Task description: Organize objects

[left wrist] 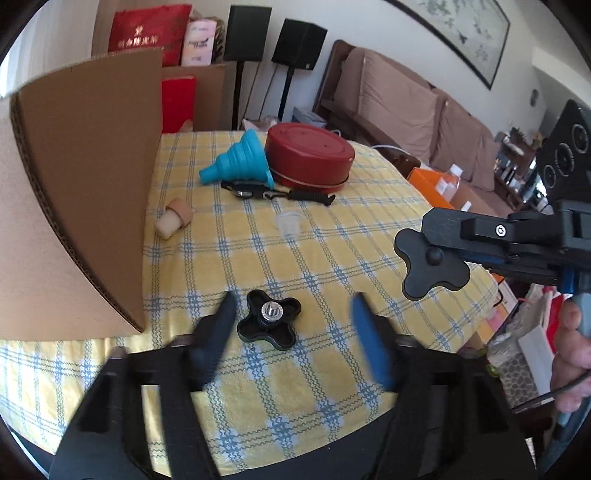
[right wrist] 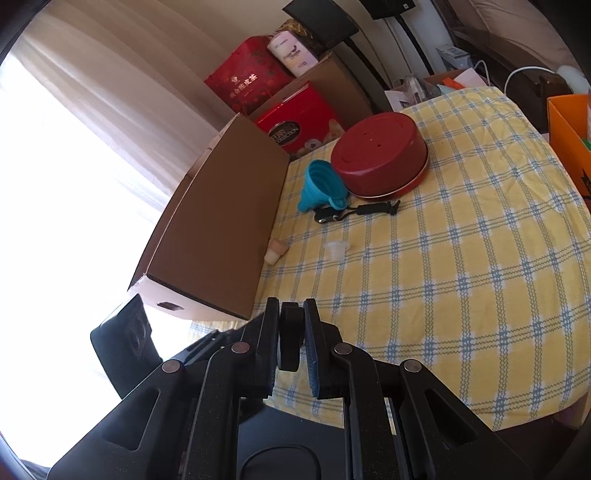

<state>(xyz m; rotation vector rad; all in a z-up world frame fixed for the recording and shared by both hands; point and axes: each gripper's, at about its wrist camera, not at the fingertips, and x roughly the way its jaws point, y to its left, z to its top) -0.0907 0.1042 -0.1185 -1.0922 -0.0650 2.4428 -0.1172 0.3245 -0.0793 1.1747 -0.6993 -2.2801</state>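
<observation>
Two black star knobs: one (left wrist: 269, 319) lies stud-up on the checked tablecloth (left wrist: 332, 258) between the left gripper's (left wrist: 295, 332) spread jaws, free; right gripper (right wrist: 291, 343) pinches the other (right wrist: 289, 338), probably headed for the cardboard box (right wrist: 221, 221).

- brown sofa (left wrist: 413, 110) past the desk's far right edge, cushions along its back
- framed painting (left wrist: 461, 33) on the wall above the sofa
- two black speakers (left wrist: 299, 46) on stands beyond the desk's far edge
- red gift bag (right wrist: 247, 79) and red tin (right wrist: 295, 125) stacked behind the desk's far left corner
- orange box (right wrist: 569, 133) off the right edge
- curtain (right wrist: 92, 92), bright window at left
</observation>
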